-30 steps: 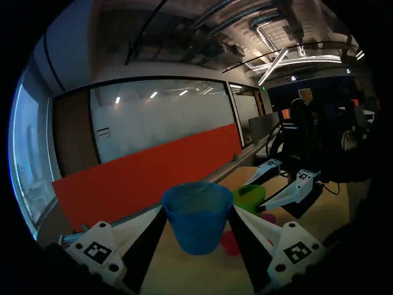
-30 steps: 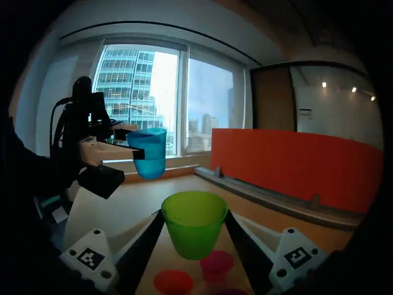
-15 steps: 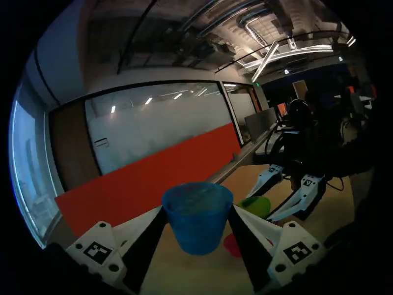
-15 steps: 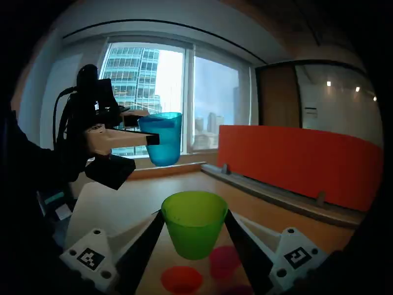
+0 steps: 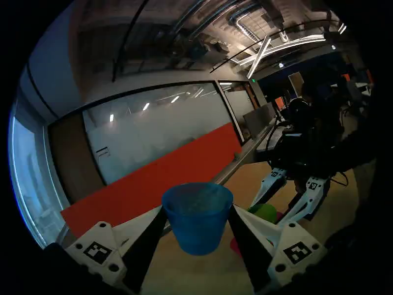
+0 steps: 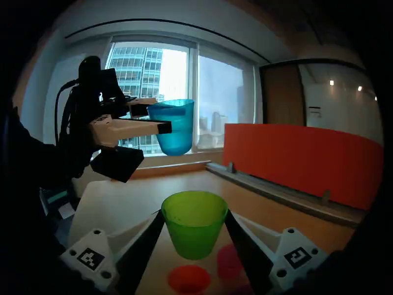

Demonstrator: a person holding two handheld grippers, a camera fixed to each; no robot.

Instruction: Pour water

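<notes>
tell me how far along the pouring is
Done: both cups are gripped, the left gripper shut on the blue cup and the right gripper shut on the green cup. In hand: the blue cup is held upright, higher than the green one and off to its side, above the table. Left: bring it over the green cup and tip it; no water is seen flowing.

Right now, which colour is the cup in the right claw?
Green cup, best in the right gripper view.
</notes>
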